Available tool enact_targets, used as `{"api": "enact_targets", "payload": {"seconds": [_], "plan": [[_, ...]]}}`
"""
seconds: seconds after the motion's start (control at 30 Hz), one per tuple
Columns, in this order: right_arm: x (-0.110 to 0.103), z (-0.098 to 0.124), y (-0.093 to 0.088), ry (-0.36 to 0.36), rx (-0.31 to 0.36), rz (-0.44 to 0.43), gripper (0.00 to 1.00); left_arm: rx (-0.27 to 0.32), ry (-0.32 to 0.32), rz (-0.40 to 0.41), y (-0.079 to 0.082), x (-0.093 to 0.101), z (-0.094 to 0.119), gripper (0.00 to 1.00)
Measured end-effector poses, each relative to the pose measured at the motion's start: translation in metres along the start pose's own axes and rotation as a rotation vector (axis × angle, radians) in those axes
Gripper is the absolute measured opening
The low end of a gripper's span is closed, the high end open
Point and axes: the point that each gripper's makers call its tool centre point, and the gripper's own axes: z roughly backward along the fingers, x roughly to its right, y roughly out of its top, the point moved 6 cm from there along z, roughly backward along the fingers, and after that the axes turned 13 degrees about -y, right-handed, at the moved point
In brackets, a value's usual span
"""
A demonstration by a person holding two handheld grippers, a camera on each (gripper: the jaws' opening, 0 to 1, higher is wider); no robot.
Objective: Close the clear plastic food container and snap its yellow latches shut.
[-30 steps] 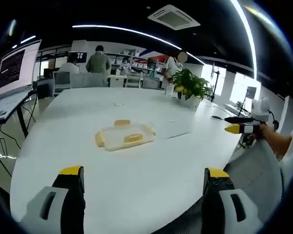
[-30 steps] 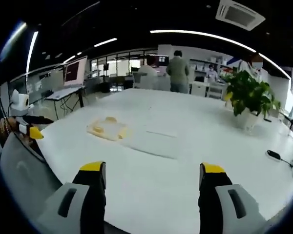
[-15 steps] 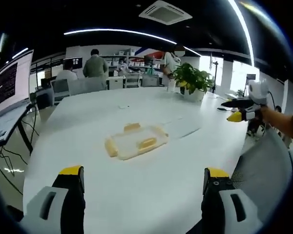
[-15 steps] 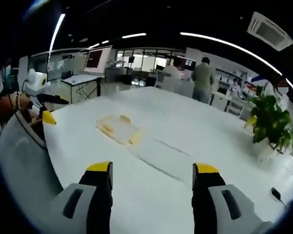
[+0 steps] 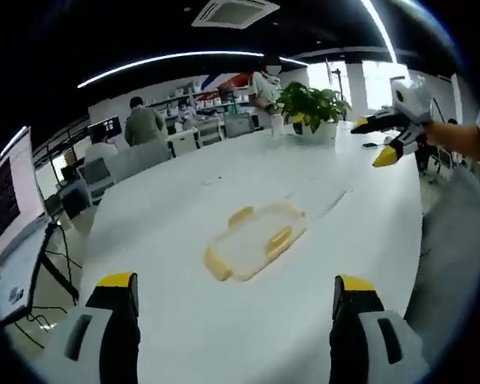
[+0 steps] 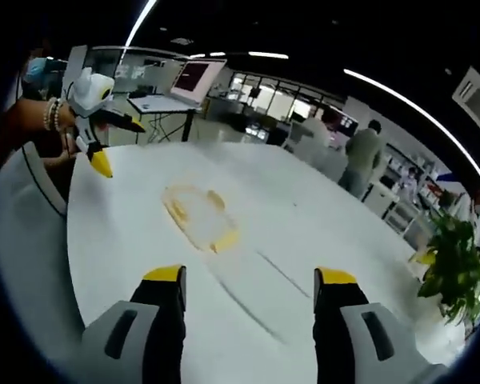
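Observation:
The clear plastic container [image 5: 256,240] lies open on the white table [image 5: 160,232], with yellow latches [image 5: 278,238] on its sides. In the right gripper view the container [image 6: 198,218] sits left of centre. A clear flat lid [image 6: 252,282] rests on the table beside it, faint and hard to outline. My left gripper [image 5: 234,290] is open and empty, well short of the container. My right gripper [image 6: 250,280] is also open and empty, above the table. Each gripper appears in the other's view: the right gripper [image 5: 388,132] at the upper right, the left gripper [image 6: 96,120] at the upper left, held by a hand.
A potted plant [image 5: 308,104] stands at the table's far end. A monitor on a stand [image 6: 194,76] and desks sit beyond the table. Several people [image 5: 144,124] are in the background. The table's edge [image 6: 72,240] curves near the person's sleeve.
Both views have tilted and swung as the hands moved; each gripper now sits higher in the other's view. The container stays where it was. Both pairs of jaws remain open.

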Motion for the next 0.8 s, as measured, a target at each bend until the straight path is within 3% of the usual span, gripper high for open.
{"api": "enact_targets", "payload": {"seconds": [0.17,0.33,0.8], "plan": [[0.007,-0.019,0.007,0.021,-0.002,0.019,0.62,-0.043,0.011,-0.090,0.006,-0.016,-0.008,0.97],[0.010,-0.036,0.017,0.041,0.008,0.051,0.62,-0.073,-0.003,-0.129,0.011,-0.030,-0.018,0.96],[-0.007,-0.093,0.037,0.168,0.010,0.314,0.61,-0.230,-0.082,-0.409,0.017,-0.058,-0.057,0.91]]}}
